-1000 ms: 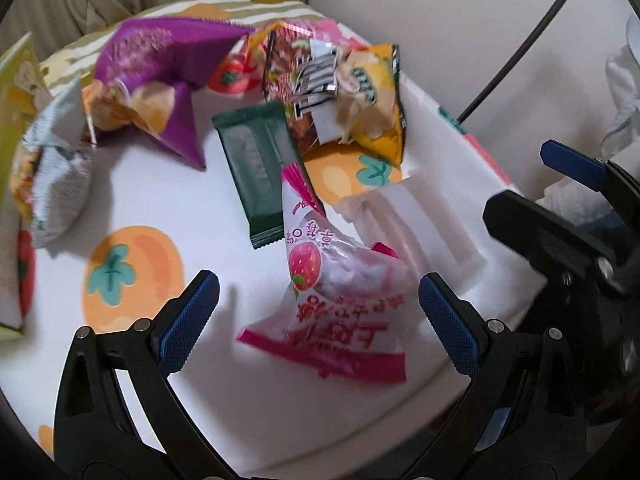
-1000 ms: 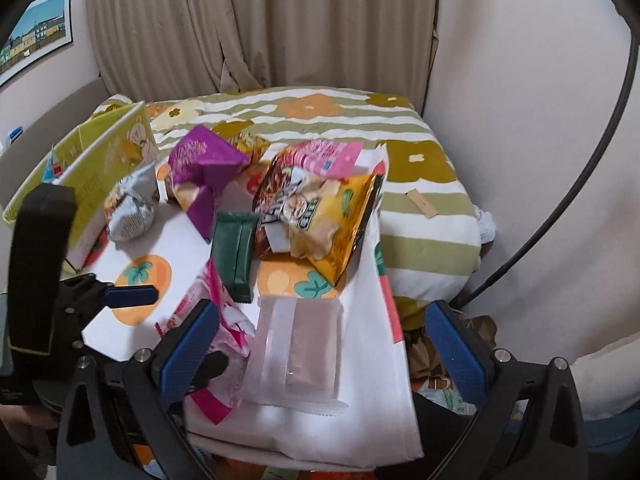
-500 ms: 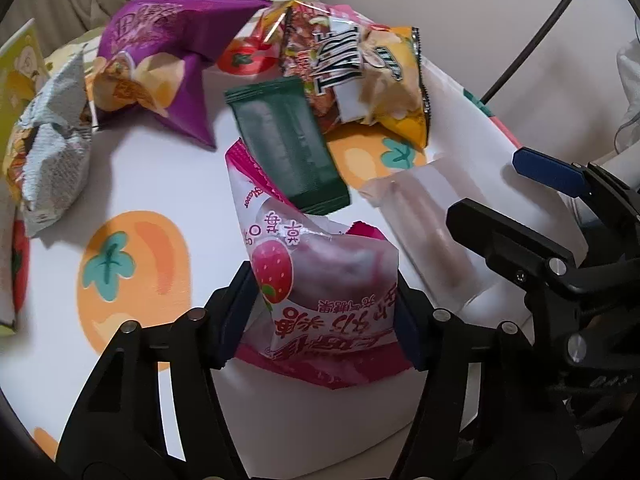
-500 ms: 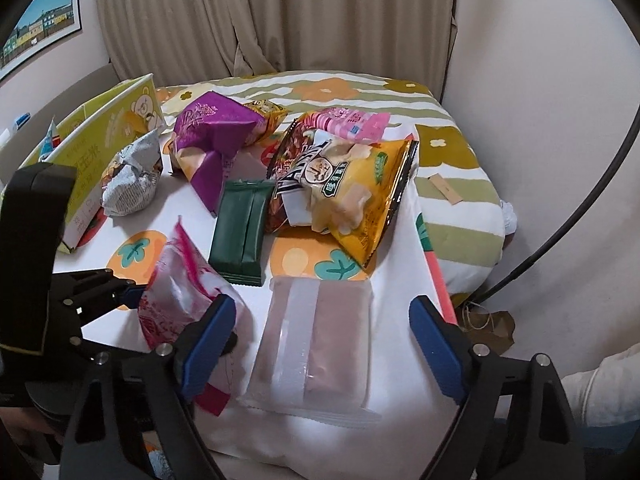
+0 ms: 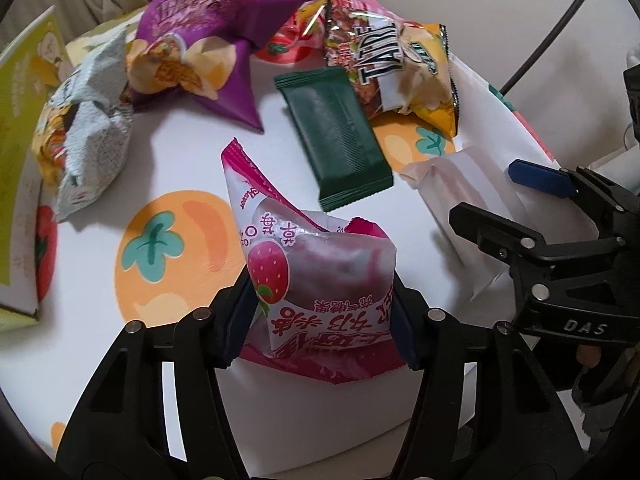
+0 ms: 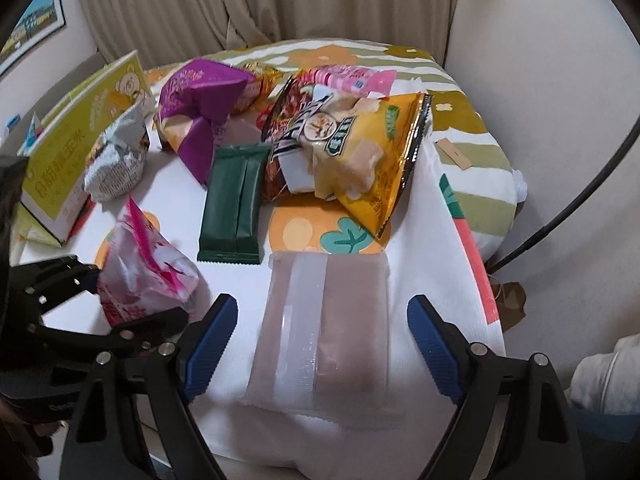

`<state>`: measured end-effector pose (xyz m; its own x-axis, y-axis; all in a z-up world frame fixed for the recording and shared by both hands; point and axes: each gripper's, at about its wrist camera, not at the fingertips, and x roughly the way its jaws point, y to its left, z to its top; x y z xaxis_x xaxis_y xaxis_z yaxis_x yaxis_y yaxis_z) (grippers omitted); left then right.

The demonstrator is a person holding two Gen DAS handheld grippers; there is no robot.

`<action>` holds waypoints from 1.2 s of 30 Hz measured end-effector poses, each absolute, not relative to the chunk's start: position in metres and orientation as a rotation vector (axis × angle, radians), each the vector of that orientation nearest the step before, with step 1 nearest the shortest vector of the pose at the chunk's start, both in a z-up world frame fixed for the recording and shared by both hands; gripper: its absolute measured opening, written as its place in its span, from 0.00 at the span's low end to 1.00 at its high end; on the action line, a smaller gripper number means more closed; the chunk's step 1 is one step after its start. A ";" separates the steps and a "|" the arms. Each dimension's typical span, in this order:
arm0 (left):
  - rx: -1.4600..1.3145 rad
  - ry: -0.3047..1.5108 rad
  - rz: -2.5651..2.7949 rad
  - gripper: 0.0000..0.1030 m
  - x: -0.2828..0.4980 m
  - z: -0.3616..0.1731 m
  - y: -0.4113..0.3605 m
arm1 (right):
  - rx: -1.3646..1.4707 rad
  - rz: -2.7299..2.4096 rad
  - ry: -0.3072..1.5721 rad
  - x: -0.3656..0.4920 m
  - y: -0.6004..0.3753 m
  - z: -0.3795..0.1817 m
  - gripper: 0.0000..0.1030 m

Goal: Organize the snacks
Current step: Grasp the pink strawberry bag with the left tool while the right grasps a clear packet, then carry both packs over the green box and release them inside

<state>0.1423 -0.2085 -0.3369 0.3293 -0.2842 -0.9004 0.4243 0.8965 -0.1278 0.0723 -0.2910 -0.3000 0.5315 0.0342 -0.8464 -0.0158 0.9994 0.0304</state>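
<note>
left wrist view: strawberry packet [image 5: 320,280] hides the left gripper [image 5: 320,320] pads.

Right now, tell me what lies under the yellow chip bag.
The yellow chip bag overlaps a dark red printed snack bag and the orange-patterned white cloth. Anything else beneath is covered.

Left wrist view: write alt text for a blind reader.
The left gripper is shut on a pink strawberry pouch, on a white cloth with orange fruit prints. Behind lie a green wrapper, purple bag and yellow bag; the open right gripper enters from the right.
</note>
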 end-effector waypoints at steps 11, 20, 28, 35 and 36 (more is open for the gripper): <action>0.072 1.152 -0.389 0.52 0.140 -0.333 -0.178 | -0.135 0.003 1.069 0.079 -0.273 -0.317 0.79; 0.038 1.151 -0.358 0.52 0.120 -0.328 -0.153 | -0.223 -0.011 1.037 0.068 -0.267 -0.320 0.58; -0.002 1.158 -0.348 0.43 0.125 -0.319 -0.148 | -0.140 0.008 0.998 0.059 -0.265 -0.303 0.57; -0.078 1.125 -0.342 0.42 0.124 -0.291 -0.123 | -0.101 0.027 0.957 0.060 -0.259 -0.275 0.57; -0.086 1.117 -0.342 0.42 0.124 -0.284 -0.120 | -0.099 0.031 0.950 0.062 -0.258 -0.272 0.57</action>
<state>0.1237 -0.1199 -0.2843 0.3927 -0.3116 -0.8652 0.2257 0.9447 -0.2378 0.0622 -0.2577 -0.2718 0.5818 -0.0172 -0.8132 -0.0700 0.9950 -0.0712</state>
